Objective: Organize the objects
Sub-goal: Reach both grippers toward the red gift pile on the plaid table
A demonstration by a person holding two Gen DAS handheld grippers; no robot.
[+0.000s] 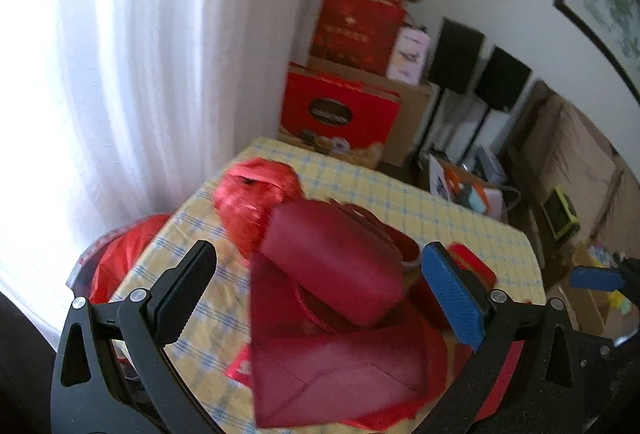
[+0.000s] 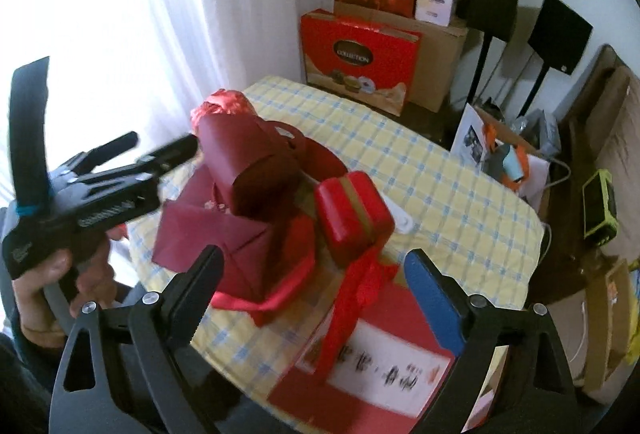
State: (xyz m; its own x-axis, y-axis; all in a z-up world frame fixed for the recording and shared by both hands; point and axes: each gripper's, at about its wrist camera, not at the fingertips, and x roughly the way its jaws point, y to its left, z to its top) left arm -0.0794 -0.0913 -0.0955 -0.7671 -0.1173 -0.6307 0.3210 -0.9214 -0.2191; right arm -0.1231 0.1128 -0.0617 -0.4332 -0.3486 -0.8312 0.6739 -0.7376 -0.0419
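A dark red box (image 1: 332, 258) lies tilted on a folded dark red paper bag (image 1: 340, 366), between the wide-apart fingers of my left gripper (image 1: 320, 290), which is open with neither pad touching the box. From the right wrist view, the left gripper (image 2: 164, 140) reaches in from the left towards that box (image 2: 248, 166). My right gripper (image 2: 316, 290) is open above a red ribbon (image 2: 360, 286) and holds nothing. Just beyond it sits a small red box with a gold band (image 2: 352, 218). A big flat red box with a white label (image 2: 372, 354) lies under the ribbon.
A ball of red plastic string (image 2: 224, 102) sits at the far left of the yellow checked tablecloth (image 2: 440, 186). A hand (image 2: 52, 274) holds the left gripper. Beyond the table stand red gift boxes (image 2: 360, 58) and black speakers on stands (image 2: 560, 30). A white curtain (image 1: 120, 74) hangs on the left.
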